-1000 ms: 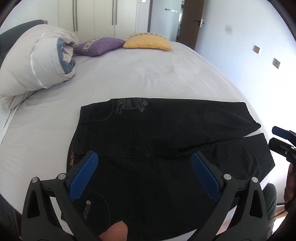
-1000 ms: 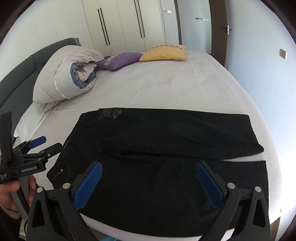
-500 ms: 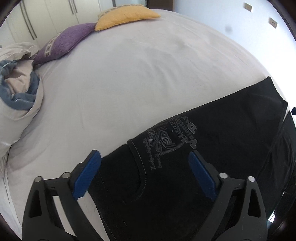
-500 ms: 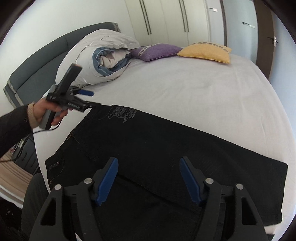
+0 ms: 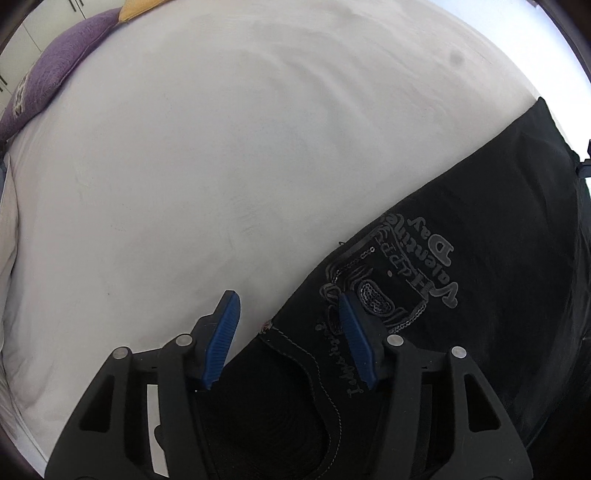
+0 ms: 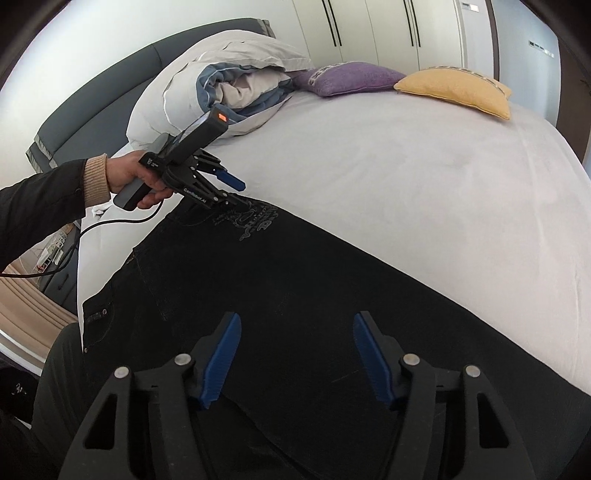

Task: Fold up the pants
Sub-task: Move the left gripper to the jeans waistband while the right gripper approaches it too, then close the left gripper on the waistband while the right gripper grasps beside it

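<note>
Black pants (image 6: 295, 295) lie flat on the white bed (image 6: 424, 177), waist to the left, legs running right. A grey printed emblem (image 5: 399, 273) marks the far waist corner. My left gripper (image 5: 288, 325) is open, low over that far waist corner, its jaws either side of the pants' edge; it also shows in the right wrist view (image 6: 236, 192). My right gripper (image 6: 295, 350) is open and empty above the middle of the pants.
A rolled duvet (image 6: 229, 85), a purple cushion (image 6: 351, 77) and a yellow cushion (image 6: 458, 90) lie at the head of the bed. A dark headboard (image 6: 110, 96) is at left. Wardrobes (image 6: 369, 29) stand behind.
My left gripper has moved forward and down to the far waist corner and its jaws have narrowed. My right gripper has moved in over the pants and narrowed too.
</note>
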Demonstrator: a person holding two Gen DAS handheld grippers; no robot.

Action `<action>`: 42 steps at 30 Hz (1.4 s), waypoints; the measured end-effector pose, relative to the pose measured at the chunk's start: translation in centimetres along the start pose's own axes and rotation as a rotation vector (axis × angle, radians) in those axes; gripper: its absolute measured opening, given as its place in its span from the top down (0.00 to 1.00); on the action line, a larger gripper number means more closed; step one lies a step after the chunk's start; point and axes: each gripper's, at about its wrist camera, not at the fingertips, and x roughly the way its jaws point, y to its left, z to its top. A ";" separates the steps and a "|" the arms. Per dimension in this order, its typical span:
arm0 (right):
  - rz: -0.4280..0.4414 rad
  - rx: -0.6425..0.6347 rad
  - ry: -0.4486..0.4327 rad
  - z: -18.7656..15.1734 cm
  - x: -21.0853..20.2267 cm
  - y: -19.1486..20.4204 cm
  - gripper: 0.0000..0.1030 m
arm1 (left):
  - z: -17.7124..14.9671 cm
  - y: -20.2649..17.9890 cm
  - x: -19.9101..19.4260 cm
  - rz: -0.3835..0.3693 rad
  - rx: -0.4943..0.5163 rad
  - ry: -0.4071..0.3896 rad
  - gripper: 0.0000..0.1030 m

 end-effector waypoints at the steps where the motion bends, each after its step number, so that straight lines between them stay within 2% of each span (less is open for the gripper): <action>1: 0.005 -0.007 0.005 0.3 0.3 -0.1 0.36 | -0.1 -0.1 0.1 -0.008 -0.002 0.003 0.47; 3: 0.023 -0.018 0.014 1.0 1.0 -0.4 0.36 | -0.3 0.2 0.1 -0.014 0.004 0.019 0.49; 5: 0.026 -0.021 0.020 1.7 1.6 -0.8 0.36 | -0.4 0.2 0.2 -0.022 0.021 0.019 0.68; 6: 0.020 -0.025 0.025 2.1 2.0 -1.1 0.37 | -0.4 0.1 0.2 -0.019 0.027 0.016 0.70; 8: 0.020 -0.033 0.032 2.9 2.6 -1.3 0.40 | -0.5 -0.1 0.1 0.003 0.034 0.001 0.84; 11: 0.025 -0.061 0.043 3.9 3.6 -1.6 0.42 | -1.1 -0.4 -0.8 0.039 0.029 -0.056 0.91; 12: 0.028 -0.078 0.049 4.3 4.0 -1.6 0.44 | -2.1 -1.2 -1.6 0.045 0.031 -0.078 0.92; 20: -0.011 -0.234 0.107 7.1 7.7 -1.6 0.58 | -5.3 -2.7 -6.7 0.091 0.052 -0.256 0.94; 23: -0.020 -0.276 0.126 8.3 9.3 -1.2 0.60 | -6.1 -4.8 -7.8 0.112 0.082 -0.287 0.94; 32: -0.030 -0.367 0.222 9.8 12.9 -1.2 0.61 | -7.9 -6.0 -9.4 0.109 0.095 -0.334 0.94; 35: -0.003 -0.370 0.242 10.2 13.4 -1.4 0.70 | -8.1 -6.2 -9.6 0.107 0.097 -0.341 0.94; 38: 0.021 -0.392 0.260 10.3 13.8 -0.8 0.89 | -8.2 -6.6 -9.6 0.110 0.098 -0.337 0.94; 42: 0.022 -0.380 0.232 10.3 13.1 -0.1 0.92 | -8.6 -6.7 -9.7 0.114 0.086 -0.337 0.94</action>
